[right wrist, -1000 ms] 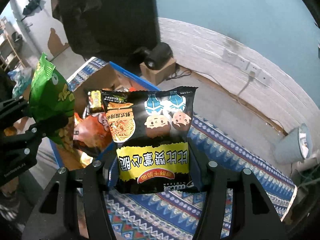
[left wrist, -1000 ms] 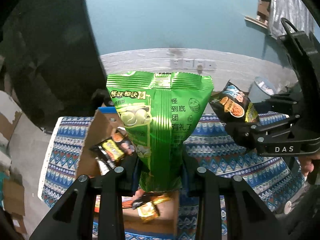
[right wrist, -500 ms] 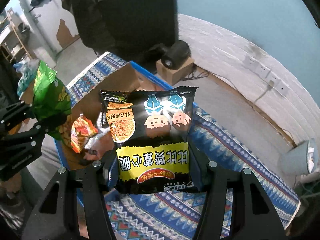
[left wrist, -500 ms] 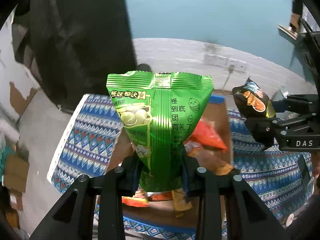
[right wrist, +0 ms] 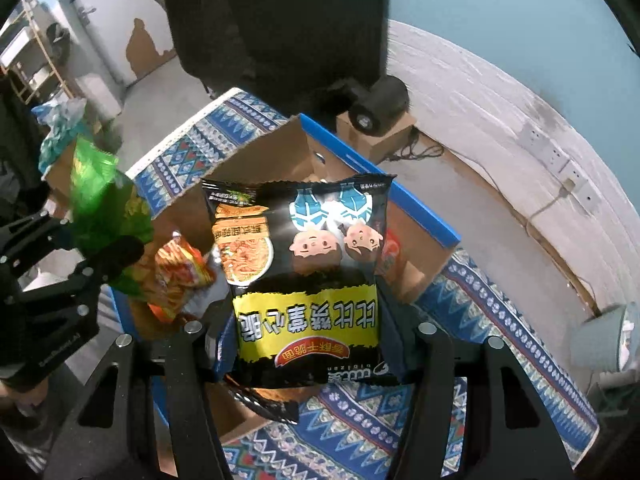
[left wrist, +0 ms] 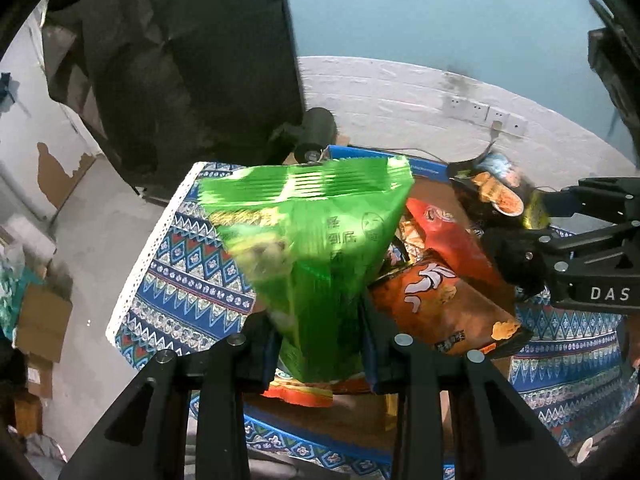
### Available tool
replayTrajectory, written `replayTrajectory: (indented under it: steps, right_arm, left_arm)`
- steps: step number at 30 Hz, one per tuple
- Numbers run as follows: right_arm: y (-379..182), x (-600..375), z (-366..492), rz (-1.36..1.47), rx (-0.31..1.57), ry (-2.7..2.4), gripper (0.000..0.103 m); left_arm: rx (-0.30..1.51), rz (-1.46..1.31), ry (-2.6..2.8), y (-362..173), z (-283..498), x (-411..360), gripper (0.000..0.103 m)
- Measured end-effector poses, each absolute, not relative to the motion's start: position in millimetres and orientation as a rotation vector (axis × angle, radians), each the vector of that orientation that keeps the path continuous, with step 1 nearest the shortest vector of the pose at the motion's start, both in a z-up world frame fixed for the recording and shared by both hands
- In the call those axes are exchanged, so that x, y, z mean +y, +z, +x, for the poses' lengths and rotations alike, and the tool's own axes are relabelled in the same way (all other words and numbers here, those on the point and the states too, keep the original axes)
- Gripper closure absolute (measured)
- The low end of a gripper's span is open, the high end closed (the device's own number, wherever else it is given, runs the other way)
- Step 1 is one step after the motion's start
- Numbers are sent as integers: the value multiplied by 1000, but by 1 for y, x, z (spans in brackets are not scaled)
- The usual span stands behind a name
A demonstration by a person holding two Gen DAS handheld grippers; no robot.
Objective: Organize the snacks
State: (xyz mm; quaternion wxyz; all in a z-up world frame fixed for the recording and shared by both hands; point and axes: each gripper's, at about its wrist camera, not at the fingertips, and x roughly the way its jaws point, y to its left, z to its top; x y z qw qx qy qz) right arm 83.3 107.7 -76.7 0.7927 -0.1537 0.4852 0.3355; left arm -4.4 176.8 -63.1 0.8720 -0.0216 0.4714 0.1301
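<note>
We see our left hand-held gripper [left wrist: 320, 344] grasping a blurred green bag [left wrist: 316, 248] centre frame; our right hand-held gripper [right wrist: 310, 344], marked "DAS", clamps the black-and-yellow noodle packet [right wrist: 304, 280] above the cardboard box [right wrist: 416, 240].

Snack bags [left wrist: 444, 308] in box [right wrist: 420, 216] on table [left wrist: 180, 280]

a table under a patterned blue cloth [right wrist: 352, 436] carries a cardboard box [right wrist: 416, 248].
</note>
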Motion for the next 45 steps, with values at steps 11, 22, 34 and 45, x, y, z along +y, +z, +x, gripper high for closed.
replayTrajectory:
  steps: [11,22,34,45]
  right_arm:
    - [-51,92,68,-312,971,706,31]
    - [-23,60,37,-302,905,668,27]
    - [-10,19,18,-273,814,589,25]
    - [-29,-8,14,-271,841,552,25]
  left_arm:
    - [923,-17,296,-45,-17,172,32]
    - [852,22,273,-19,-38,153,19]
    - [803,96,280,-7,-52,126,2]
    - [809,107,278,-9,-51,116,2]
